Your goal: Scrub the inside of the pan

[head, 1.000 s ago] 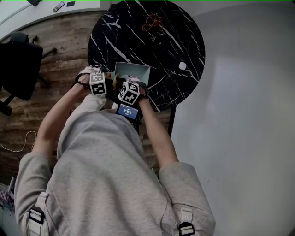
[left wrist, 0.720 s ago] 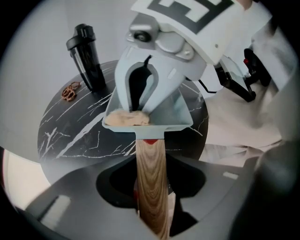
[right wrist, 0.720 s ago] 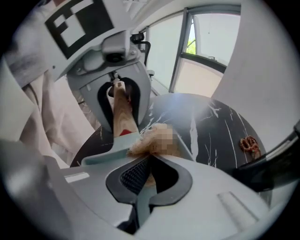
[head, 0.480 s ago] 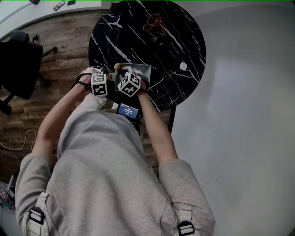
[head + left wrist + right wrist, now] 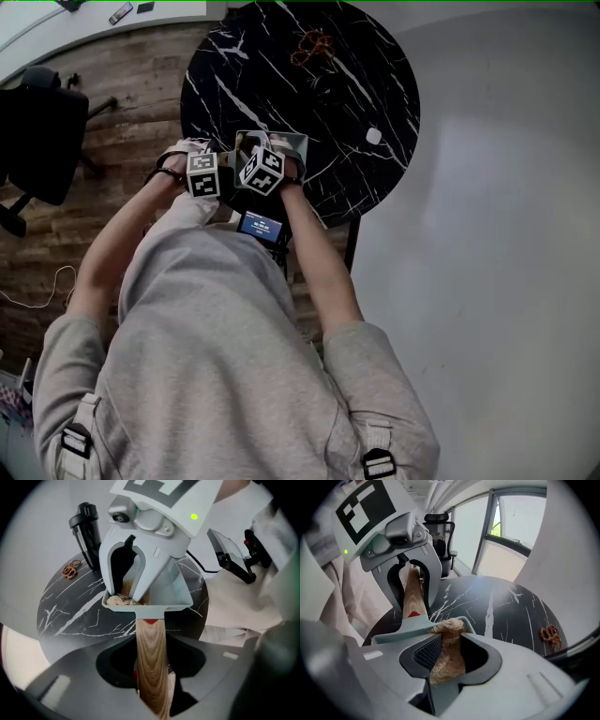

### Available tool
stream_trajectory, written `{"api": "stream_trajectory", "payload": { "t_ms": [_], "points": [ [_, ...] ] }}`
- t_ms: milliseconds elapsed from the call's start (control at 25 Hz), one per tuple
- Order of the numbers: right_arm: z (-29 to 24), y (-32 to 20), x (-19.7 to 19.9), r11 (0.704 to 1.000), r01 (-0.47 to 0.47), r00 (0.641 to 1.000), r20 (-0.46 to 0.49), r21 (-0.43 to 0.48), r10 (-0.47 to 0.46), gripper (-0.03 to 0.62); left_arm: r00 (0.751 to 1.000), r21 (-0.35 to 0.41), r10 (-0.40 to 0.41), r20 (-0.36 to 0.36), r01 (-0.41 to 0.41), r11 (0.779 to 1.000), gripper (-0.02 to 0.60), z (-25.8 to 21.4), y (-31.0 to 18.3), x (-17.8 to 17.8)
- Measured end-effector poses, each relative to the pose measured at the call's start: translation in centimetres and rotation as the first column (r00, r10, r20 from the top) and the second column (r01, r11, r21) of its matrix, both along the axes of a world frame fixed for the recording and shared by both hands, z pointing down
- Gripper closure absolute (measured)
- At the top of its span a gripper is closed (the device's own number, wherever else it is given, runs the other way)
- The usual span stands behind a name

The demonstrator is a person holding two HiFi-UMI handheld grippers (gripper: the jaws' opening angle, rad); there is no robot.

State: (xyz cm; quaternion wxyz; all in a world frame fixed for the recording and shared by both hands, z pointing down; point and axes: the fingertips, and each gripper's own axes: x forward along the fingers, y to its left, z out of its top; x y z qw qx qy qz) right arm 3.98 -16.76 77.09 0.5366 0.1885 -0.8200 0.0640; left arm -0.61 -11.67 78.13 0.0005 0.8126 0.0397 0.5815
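Left gripper view shows the left tool (image 5: 151,663) clamped on the wooden handle (image 5: 151,637) of the pale square pan (image 5: 180,590), which sits at the 7 o'clock edge of the black marble bench (image 5: 75,606). The right tool (image 5: 447,656), whose jaws have just been opening, pinches a tan fibre scrubber (image 5: 449,634) pressed into the pan's 8 o'clock corner. Scrubbing appears under way. The next move probably calls for a firmer nip on the scrubber, then strokes toward 2 o'clock with the handle steadied.
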Motion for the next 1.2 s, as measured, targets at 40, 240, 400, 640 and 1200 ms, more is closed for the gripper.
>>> {"api": "stream_trajectory", "payload": {
  "t_ms": [40,240,400,640,1200],
  "points": [
    [0.1,-0.1,0.0,1.000,-0.008,1.000,0.002,-0.010,0.008,0.456,1.000,-0.002,0.001,0.001,-0.001,1.000,0.409,0.0,0.0,0.0],
    [0.2,-0.4,0.9,1.000,-0.025,0.999,-0.036,0.013,0.025,0.478,1.000,-0.006,-0.011,-0.008,0.011,1.000,0.410,-0.1,0.0,-0.1],
    [0.4,-0.6,4.0,0.995,-0.068,0.991,-0.113,0.076,0.076,0.545,1.000,-0.008,-0.014,-0.017,0.014,1.000,0.410,-0.1,0.0,-0.2],
    [0.8,-0.5,10.6,0.987,-0.147,0.956,-0.244,0.069,0.160,0.560,0.999,-0.010,-0.025,-0.019,0.025,1.000,0.410,0.0,-0.1,-0.2],
    [0.4,-0.2,12.0,0.959,-0.282,0.931,-0.240,0.008,0.276,0.566,0.994,-0.037,-0.113,0.007,0.113,0.993,0.411,0.1,-0.1,-0.3]
  ]
}}
